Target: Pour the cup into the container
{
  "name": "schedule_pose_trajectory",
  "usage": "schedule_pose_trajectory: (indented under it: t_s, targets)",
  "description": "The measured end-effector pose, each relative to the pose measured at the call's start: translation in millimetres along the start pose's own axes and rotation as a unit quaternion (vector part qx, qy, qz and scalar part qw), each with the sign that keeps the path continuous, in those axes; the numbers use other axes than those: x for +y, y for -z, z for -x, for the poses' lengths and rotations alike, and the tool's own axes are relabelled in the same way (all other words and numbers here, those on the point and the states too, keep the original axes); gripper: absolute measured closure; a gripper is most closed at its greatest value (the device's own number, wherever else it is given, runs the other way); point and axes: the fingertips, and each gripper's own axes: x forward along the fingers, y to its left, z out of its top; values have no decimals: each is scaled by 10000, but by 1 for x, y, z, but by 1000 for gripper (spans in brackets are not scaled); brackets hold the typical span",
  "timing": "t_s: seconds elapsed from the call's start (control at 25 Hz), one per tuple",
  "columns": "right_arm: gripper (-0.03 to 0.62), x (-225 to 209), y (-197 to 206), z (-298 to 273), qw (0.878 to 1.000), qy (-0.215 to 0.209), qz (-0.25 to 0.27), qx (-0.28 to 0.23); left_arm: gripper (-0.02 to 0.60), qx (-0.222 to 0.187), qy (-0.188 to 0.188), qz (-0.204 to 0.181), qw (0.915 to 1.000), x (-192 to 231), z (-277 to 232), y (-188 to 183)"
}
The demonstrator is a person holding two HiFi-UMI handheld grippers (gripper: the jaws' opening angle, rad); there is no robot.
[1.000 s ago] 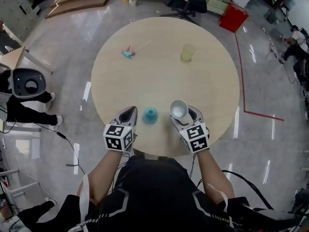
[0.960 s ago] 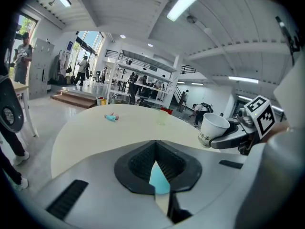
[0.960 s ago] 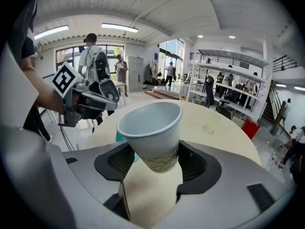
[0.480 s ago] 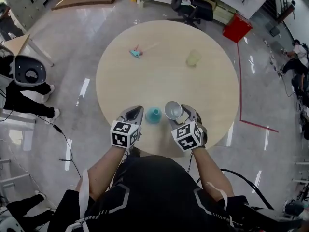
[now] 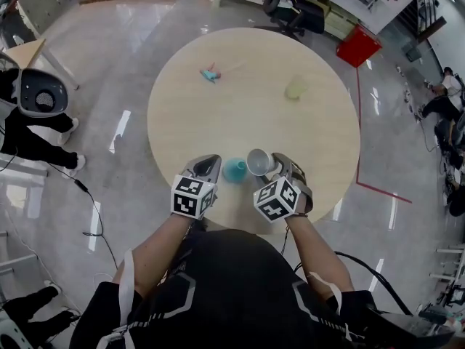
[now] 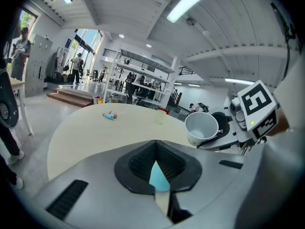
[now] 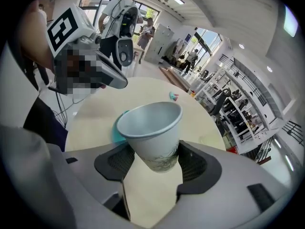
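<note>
A white paper cup (image 5: 257, 161) is clamped between the pads of my right gripper (image 5: 275, 164) and tipped left, its mouth toward a small teal container (image 5: 234, 170) on the round table (image 5: 254, 115). In the right gripper view the cup (image 7: 152, 128) leans over the container (image 7: 116, 128), and I see nothing inside it. My left gripper (image 5: 212, 163) sits just left of the container with its jaws together. In the left gripper view a sliver of teal container (image 6: 157, 178) shows through the slit behind the tips. Whether it touches the container I cannot tell.
A pale yellow-green cup (image 5: 295, 87) stands at the table's far right, and a small teal-and-pink object (image 5: 211, 73) lies at the far left. The table's near edge runs just under both grippers. A red bin (image 5: 360, 46) and an office chair (image 5: 294, 6) stand beyond the table.
My right gripper has rolled the cup from near upright to tilted left, and brought it closer to the teal container. The left gripper has stayed beside the container.
</note>
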Motion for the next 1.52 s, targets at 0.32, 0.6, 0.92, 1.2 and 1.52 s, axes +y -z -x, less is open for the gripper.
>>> schedule_pose_trajectory:
  t_s: [0.32, 0.6, 0.92, 1.2, 1.52]
  targets:
    - [301, 0, 2, -5, 9976, 160, 495, 456, 581, 53, 118, -54, 9999, -4, 2, 2]
    - [301, 0, 0, -6, 9948, 241, 743, 653, 581, 146, 189, -49, 9997, -4, 0, 6]
    - [301, -3, -1, -5, 9915, 353, 965, 798, 581, 189, 242, -55, 9995, -7, -5, 9]
    - [301, -1, -4, -5, 9882, 379, 1193, 886, 581, 247, 250, -39, 9994, -6, -8, 14]
    - [301, -3, -8, -3, 9822, 455, 1510, 1018, 581, 267, 268, 15, 9993, -7, -6, 16]
